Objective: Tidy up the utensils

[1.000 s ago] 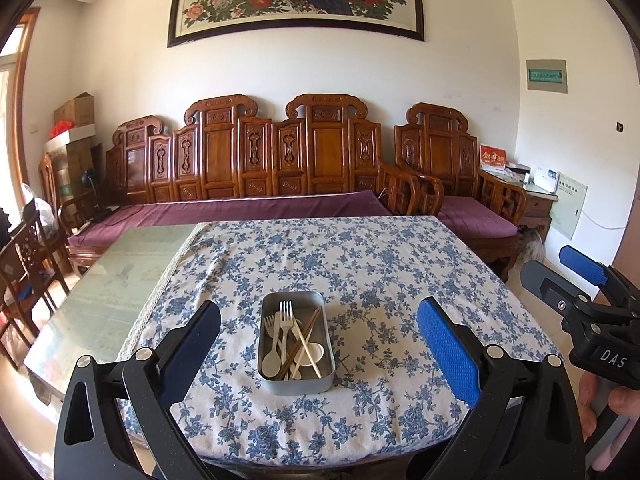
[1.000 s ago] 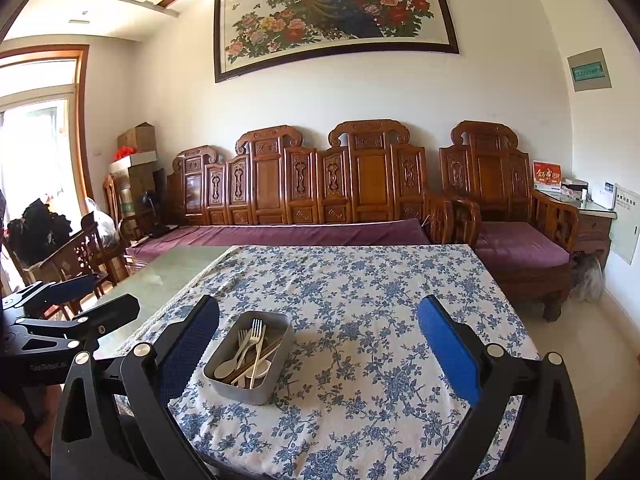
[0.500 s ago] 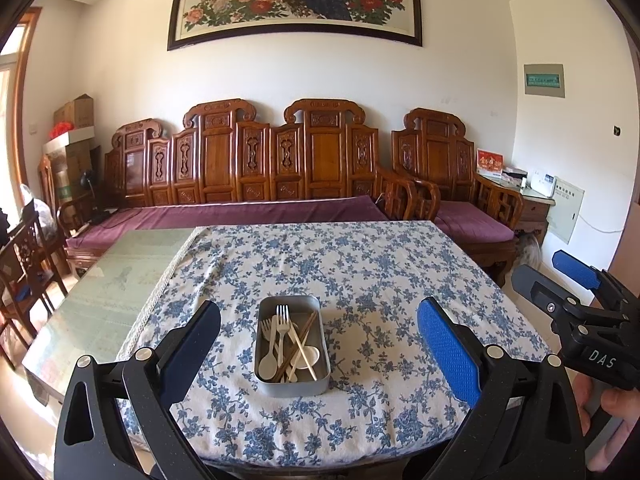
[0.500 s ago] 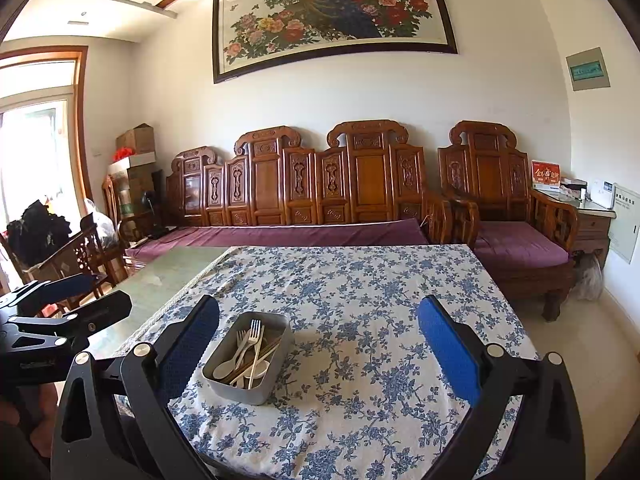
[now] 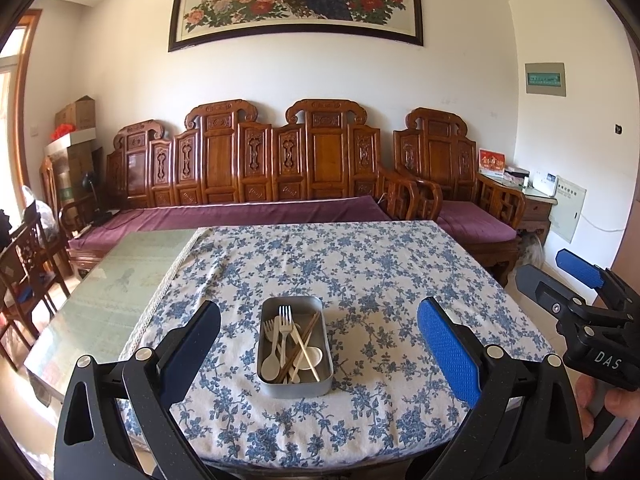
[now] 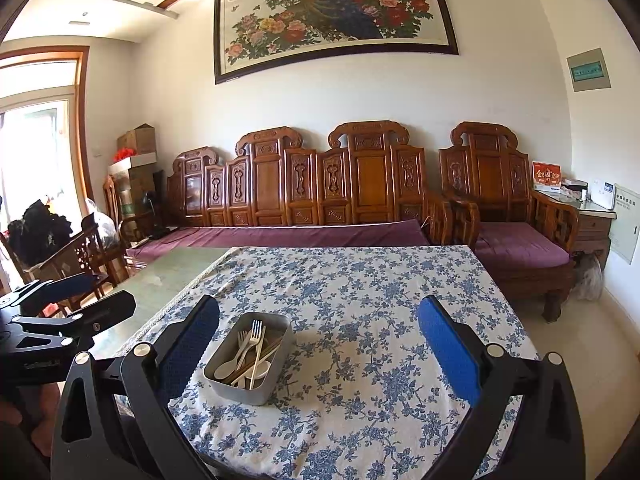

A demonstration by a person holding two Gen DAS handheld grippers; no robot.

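A grey metal tin [image 5: 295, 385] stands near the front edge of the table on a blue-flowered cloth [image 5: 360, 272]. In it lie white plastic forks [image 5: 285, 322], white spoons [image 5: 270, 362] and brown chopsticks [image 5: 308, 332], all mixed. The tin also shows in the right wrist view [image 6: 256, 394], left of centre. My left gripper [image 5: 318, 344] is open and empty, held back from the table with the tin between its fingers in view. My right gripper [image 6: 318, 344] is open and empty, to the right of the tin; it also shows in the left wrist view [image 5: 560, 276].
The table's left part is bare green glass [image 5: 112, 280]. A carved wooden sofa with purple cushions [image 5: 248, 212] stands behind the table and an armchair [image 5: 472, 220] at the right. Wooden chairs [image 5: 28, 264] stand at the left.
Both grippers have drawn back a little from the table and tilted slightly up. The tin looks a bit smaller and lower. Both stay open.
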